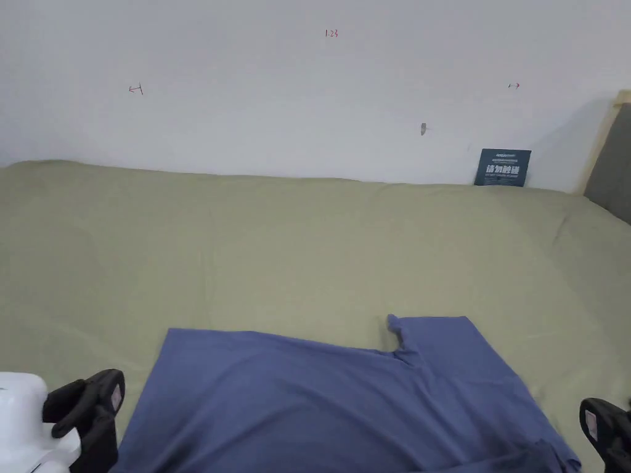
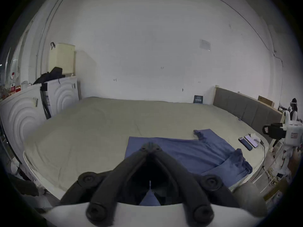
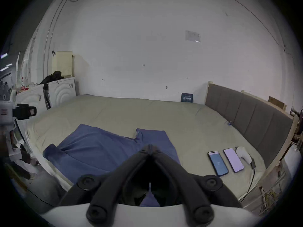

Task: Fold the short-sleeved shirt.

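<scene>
A blue short-sleeved shirt [image 1: 333, 400] lies spread on the olive-green bed [image 1: 296, 246], near its front edge, with one sleeve [image 1: 443, 345] laid flat toward the wall. In the left gripper view the shirt [image 2: 188, 150] is bunched at its near right end. My left gripper [image 2: 150, 145] is shut with nothing between its jaws; it hovers off the shirt's left side [image 1: 92, 406]. Off the right side [image 1: 607, 431], my right gripper [image 3: 150, 146] is also shut and empty, over the shirt [image 3: 98, 145].
Two phones [image 3: 218, 162] and a small white object [image 3: 243, 154] lie on the bed to the right of the shirt. A grey headboard [image 3: 246, 114] bounds the right side. White cabinets [image 2: 62, 94] stand at the left. A dark card [image 1: 502, 167] leans on the wall.
</scene>
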{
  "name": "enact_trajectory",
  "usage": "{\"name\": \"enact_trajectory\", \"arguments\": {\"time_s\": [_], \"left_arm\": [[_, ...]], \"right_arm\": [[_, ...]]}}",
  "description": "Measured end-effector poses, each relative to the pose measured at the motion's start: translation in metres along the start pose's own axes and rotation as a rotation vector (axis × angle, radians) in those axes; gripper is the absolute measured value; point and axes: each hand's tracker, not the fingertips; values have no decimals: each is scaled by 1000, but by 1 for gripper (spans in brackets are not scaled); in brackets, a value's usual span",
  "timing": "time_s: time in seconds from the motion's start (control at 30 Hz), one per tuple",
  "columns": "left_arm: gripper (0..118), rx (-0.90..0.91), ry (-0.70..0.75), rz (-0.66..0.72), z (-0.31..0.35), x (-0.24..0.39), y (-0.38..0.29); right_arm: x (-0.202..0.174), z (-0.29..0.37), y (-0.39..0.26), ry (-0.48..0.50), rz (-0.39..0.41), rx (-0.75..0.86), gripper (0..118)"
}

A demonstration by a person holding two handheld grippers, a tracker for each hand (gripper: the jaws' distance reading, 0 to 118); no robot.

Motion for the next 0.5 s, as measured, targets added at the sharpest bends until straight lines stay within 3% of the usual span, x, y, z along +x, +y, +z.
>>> {"name": "enact_trajectory", "arguments": {"time_s": [0.07,0.1,0.13,0.17,0.2,0.5], "left_arm": [[6,-57,-27,27,-28,-15,6],[24,-110,-48,41,-45,-14,14],[53,-165,-54,53,-67,-22,19],[90,-231,-77,71,-93,-31,25],[98,-308,-68,86,-122,-39,29],[97,-594,-20,20,-322,-48,28]], "right_arm": [[1,-6,-2,0,-6,-19,0],[2,-10,-3,2,-14,-31,0],[6,-13,-3,4,-25,-38,0],[7,-16,-4,3,-31,-44,0],[9,-20,-4,4,-38,-51,0],[33,-57,-10,-35,-42,-155,0]]}}
